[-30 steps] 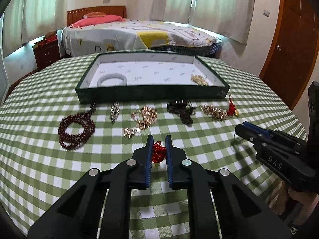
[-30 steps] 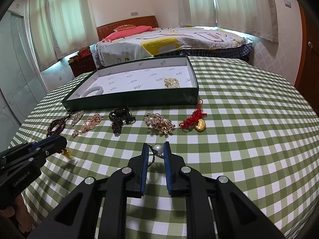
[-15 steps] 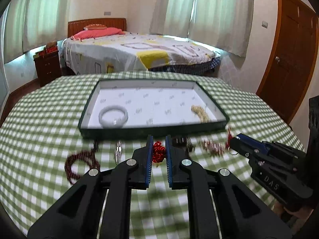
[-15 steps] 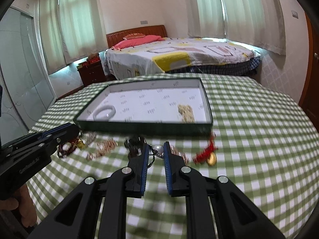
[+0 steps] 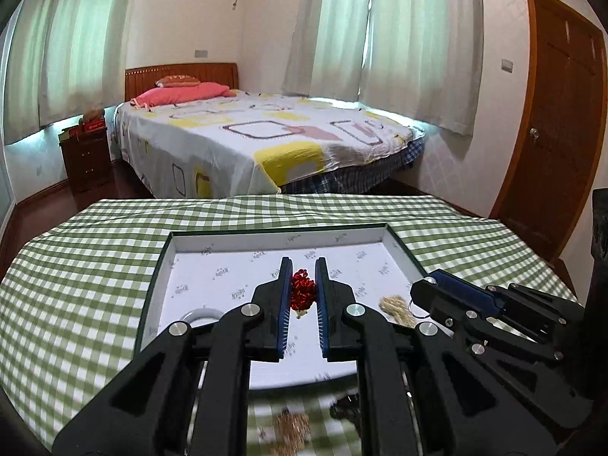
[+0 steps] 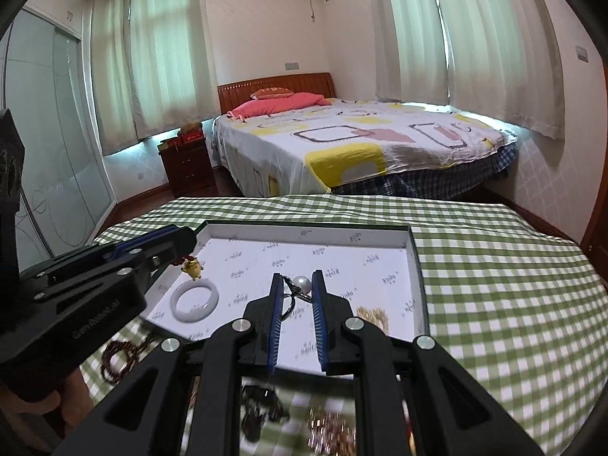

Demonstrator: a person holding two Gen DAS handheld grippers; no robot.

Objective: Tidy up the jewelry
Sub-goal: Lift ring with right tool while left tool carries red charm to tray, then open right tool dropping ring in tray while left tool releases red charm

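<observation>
Jewelry on the tablecloth (image 5: 76, 285) near the tray (image 5: 150, 304) blurred behind the gripper bodies, white bangle (image 5: 199, 315) mostly hidden, left view.

We look close along each gripper over the tray (image 5: 159, 266) (image 6: 416, 262) toward the far bed (image 5: 266, 140) (image 6: 361, 144); both views share them.
</observation>
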